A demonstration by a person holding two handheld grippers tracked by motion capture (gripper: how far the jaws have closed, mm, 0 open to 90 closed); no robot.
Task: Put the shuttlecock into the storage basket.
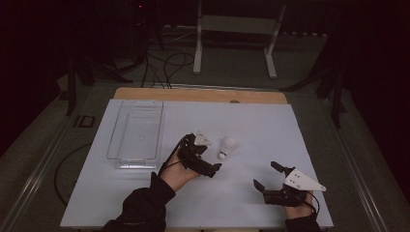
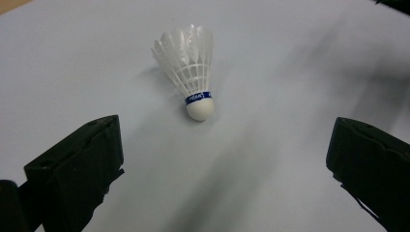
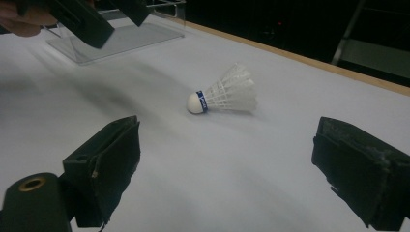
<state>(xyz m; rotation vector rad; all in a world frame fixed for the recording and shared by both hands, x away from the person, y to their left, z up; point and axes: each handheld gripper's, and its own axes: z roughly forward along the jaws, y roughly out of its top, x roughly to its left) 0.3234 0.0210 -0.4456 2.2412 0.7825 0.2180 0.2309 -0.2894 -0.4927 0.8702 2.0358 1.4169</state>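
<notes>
Lying on its side on the white bench [image 1: 270, 125], a little right of centre: a white shuttlecock [image 1: 227, 147], feather skirt toward 12 o'clock, cork tip toward 6 o'clock, a blue band just behind the cork. Touched by nothing.

Just at 8 o'clock of the shuttlecock: the left tongs [image 1: 212, 167], held in the person's left hand [image 1: 180, 171], jaws spread wide and empty. In the left gripper view, the shuttlecock [image 2: 189, 72] between and beyond the two black jaws, cork pointing back toward the camera, clear bench on either side of it.

Well apart at 4 o'clock, near the bench's front edge: the right tongs [image 1: 266, 175], held in the right hand [image 1: 297, 209], jaws likewise spread and holding nothing. In the right gripper view, the shuttlecock [image 3: 224, 96] ahead between the open jaws, cork to the left, feathers to the right, not touched.

At 9 o'clock of the shuttlecock, toward the bench's left side: a clear plastic tray [image 1: 115, 140], long side running from 6 to 12 o'clock, well apart from both tongs and from the shuttlecock.
</notes>
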